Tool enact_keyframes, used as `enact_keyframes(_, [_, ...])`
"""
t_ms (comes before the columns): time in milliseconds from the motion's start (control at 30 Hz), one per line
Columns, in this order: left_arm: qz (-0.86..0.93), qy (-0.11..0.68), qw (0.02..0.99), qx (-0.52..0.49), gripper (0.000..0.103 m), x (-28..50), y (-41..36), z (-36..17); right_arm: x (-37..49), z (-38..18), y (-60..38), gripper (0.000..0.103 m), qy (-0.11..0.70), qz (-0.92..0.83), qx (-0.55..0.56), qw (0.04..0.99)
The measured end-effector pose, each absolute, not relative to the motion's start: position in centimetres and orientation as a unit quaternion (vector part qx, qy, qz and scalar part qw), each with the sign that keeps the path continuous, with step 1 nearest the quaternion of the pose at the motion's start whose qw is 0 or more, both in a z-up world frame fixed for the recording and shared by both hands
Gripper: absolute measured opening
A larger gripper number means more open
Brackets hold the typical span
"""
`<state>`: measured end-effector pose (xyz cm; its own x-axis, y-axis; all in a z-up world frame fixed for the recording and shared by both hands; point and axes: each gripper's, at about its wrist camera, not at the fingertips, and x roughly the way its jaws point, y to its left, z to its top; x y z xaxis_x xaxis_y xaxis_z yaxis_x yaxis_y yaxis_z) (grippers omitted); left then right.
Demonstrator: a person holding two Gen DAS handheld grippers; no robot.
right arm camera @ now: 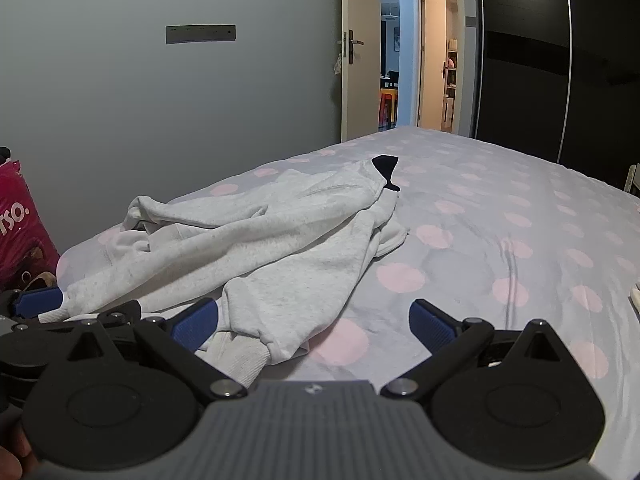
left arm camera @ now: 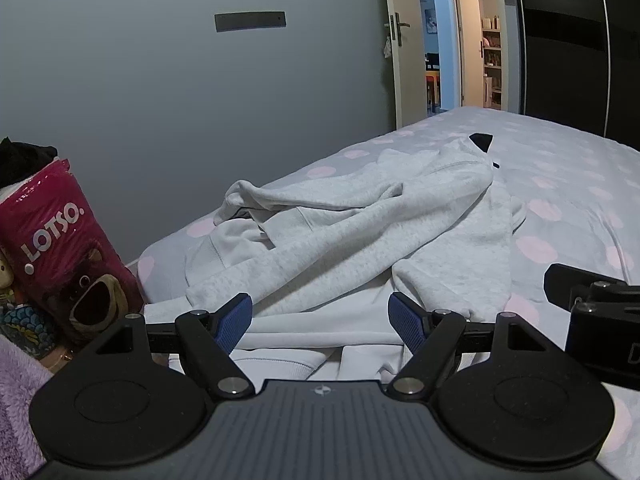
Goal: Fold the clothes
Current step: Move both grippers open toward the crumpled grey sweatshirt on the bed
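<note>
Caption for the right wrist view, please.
Open right tongs poised over a crumpled grey hoodie on a pink-dotted bedsheet.

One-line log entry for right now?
left gripper: open, empty | right gripper: open, empty | grey sweatshirt: crumpled, unfolded on bed

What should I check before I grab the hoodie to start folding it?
1. Left claw open: ok, blue pads spread wide, nothing between them.
2. Right claw open: ok, nothing gripped; a sleeve cuff lies by its left pad.
3. Hoodie flat: not ok, it lies crumpled with a sleeve thrown across the body.
4. Room on the bed to spread it: ok, bare dotted sheet to the right.
5. Hoodie clear of the bed's left edge: cannot tell, it bunches close to it near the pink bag.
6. Dark piece at the hoodie's far end: cannot tell whether it is part of the hoodie or separate.
</note>
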<state>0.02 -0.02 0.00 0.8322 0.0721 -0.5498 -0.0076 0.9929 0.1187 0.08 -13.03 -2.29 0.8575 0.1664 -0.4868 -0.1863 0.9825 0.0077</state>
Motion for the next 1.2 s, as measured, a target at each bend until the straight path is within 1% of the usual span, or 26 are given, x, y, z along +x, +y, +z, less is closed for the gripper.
enact_keyframes(167, [0.018,0.293,0.954,0.058,0.074,0.7,-0.5,0.1,0.2,-2.9,-12.8,0.102,0.253,0.090,-0.032,0.963])
enact_keyframes(267, [0.014,0.288,0.957,0.038,0.074,0.0,0.3,0.2,0.5,-2.4,-12.8,0.102,0.254,0.089,-0.029,0.963])
enact_keyframes(633, [0.013,0.305,0.951,0.047,0.074,0.3,0.0,0.0,0.7,-3.4,-13.3,0.102,0.265,0.086,-0.001,0.960])
enact_keyframes(1200, [0.011,0.316,0.948,0.043,0.073,0.5,0.6,0.0,0.9,-3.9,-12.6,0.102,0.281,0.092,-0.005,0.955])
